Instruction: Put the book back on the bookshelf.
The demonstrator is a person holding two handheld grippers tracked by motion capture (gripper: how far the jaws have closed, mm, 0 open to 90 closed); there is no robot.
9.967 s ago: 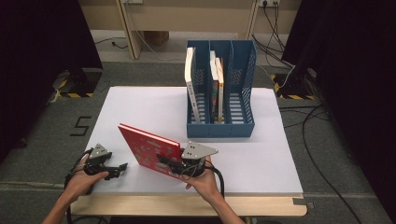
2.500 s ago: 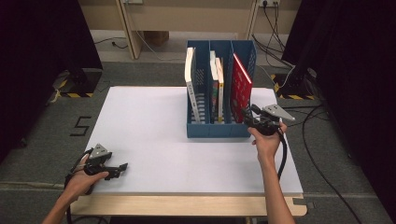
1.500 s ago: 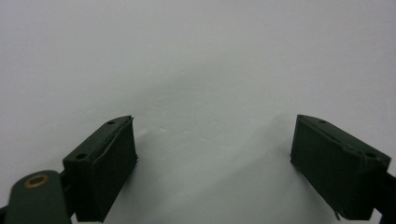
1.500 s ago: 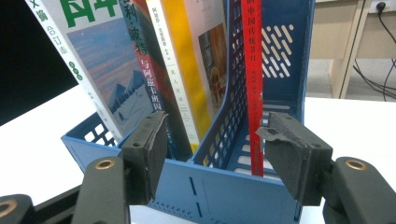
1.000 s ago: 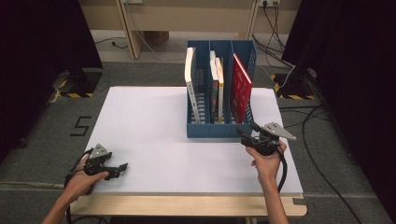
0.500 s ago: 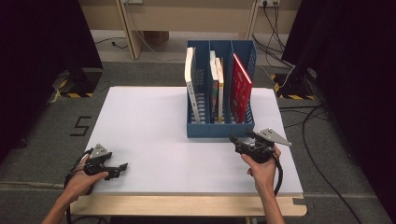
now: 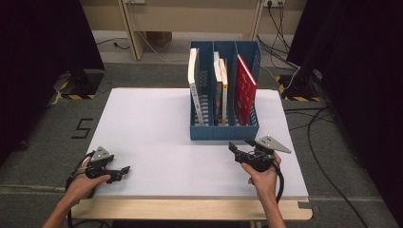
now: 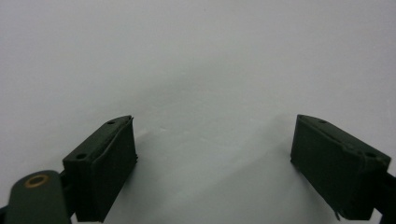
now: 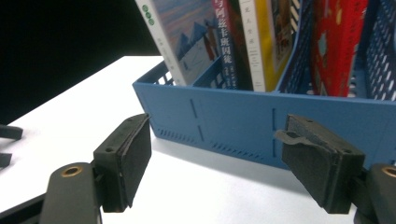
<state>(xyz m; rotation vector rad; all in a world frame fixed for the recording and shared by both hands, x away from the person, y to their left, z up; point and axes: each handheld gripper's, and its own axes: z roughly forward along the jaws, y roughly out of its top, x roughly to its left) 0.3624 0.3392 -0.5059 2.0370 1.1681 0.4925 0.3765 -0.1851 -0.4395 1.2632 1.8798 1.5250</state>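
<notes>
The blue file rack (image 7: 223,128) stands upright on the white table (image 7: 152,137), toward its far right. The red book (image 7: 245,90) stands in the rack's right-hand compartment of 3, leaning slightly; other books (image 7: 219,88) occupy the left and middle compartments. The right gripper (image 7: 240,149) hovers just in front of the rack; its jaws have just been opening and stand wide, nothing between them. The left gripper (image 7: 121,172) rests at the near left edge, jaws wide apart, holding nothing.
</notes>
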